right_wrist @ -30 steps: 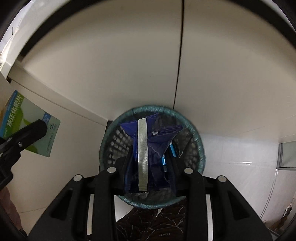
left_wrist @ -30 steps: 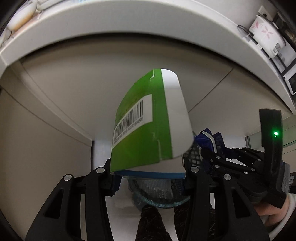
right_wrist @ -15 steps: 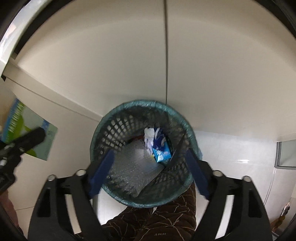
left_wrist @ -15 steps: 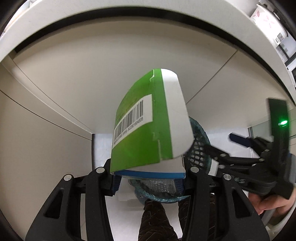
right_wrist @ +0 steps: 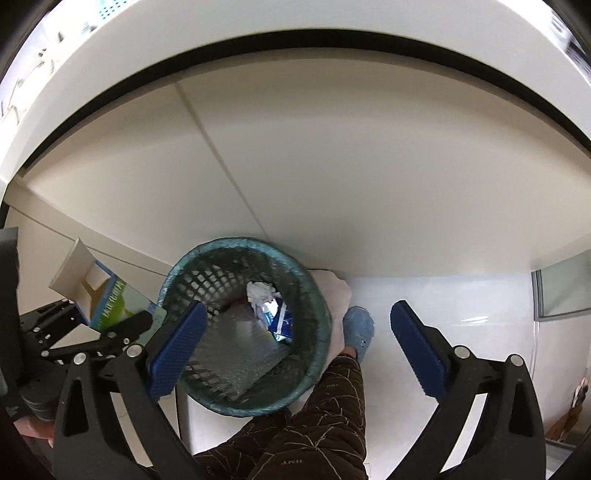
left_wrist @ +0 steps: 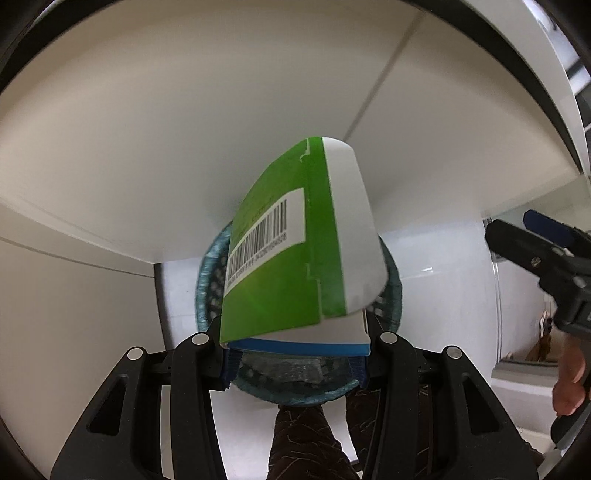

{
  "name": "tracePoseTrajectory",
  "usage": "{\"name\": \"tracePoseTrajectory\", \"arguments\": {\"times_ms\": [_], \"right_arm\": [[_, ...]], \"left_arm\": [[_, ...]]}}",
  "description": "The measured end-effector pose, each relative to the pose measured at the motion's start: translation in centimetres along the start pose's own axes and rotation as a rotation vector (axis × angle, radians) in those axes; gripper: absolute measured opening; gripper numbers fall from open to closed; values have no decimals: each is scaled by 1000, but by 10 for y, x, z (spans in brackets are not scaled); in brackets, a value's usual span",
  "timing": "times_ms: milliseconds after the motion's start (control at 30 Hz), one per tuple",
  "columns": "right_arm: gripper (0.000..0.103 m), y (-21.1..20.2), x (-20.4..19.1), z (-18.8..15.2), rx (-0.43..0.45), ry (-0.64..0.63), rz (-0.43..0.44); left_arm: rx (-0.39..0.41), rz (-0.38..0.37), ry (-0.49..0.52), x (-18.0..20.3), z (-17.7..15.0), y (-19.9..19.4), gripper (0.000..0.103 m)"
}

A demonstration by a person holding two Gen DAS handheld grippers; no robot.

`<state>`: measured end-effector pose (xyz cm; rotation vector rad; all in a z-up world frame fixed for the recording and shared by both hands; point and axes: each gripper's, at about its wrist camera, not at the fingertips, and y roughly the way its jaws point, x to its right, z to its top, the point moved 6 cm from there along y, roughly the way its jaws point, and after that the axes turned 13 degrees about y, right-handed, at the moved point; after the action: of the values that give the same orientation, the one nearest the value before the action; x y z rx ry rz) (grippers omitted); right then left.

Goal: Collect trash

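My left gripper (left_wrist: 295, 349) is shut on a green and white carton (left_wrist: 295, 251) with a barcode, held over a teal mesh trash bin (left_wrist: 210, 280). The carton (right_wrist: 107, 302) and left gripper (right_wrist: 122, 326) also show at the left of the right wrist view. My right gripper (right_wrist: 295, 339) is open and empty above the bin (right_wrist: 317, 295), which holds a blue wrapper (right_wrist: 280, 321), crumpled white paper (right_wrist: 260, 291) and bubble wrap (right_wrist: 240, 354). The right gripper (left_wrist: 546, 240) shows at the right edge of the left wrist view.
Cream cabinet doors (right_wrist: 369, 177) under a white countertop edge (right_wrist: 258, 22) stand behind the bin. The person's brown trouser leg (right_wrist: 314, 424) and blue shoe (right_wrist: 358, 328) are beside the bin on the white tiled floor (right_wrist: 461, 295).
My right gripper opened and dropped the blue wrapper into the bin, then drew away to the right. My left gripper moved the carton over the bin.
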<state>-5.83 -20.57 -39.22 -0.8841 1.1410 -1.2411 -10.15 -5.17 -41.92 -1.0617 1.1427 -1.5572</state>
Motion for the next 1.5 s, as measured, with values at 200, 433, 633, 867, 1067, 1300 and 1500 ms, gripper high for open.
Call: {"name": "tracePoseTrajectory", "arguments": {"times_ms": [200, 433, 633, 867, 1067, 1300, 1500], "right_arm": [[95, -7, 16, 3, 12, 30, -13], [95, -35, 15, 16, 61, 26, -9], [95, -100, 3, 41, 150, 5, -25], [95, -199, -15, 58, 248, 6, -35], [95, -266, -28, 56, 266, 24, -23], [95, -306, -36, 40, 265, 30, -19], [95, -317, -41, 27, 264, 34, -7]], "left_arm": [[-16, 3, 26, 3, 9, 4, 53], [48, 21, -19, -10, 17, -31, 84], [163, 61, -94, -24, 25, -116, 97], [228, 131, -134, -27, 38, -219, 97], [247, 141, -137, -23, 40, -287, 97], [279, 163, -82, -5, 30, -328, 97], [262, 166, -79, 2, 21, -340, 97]]}}
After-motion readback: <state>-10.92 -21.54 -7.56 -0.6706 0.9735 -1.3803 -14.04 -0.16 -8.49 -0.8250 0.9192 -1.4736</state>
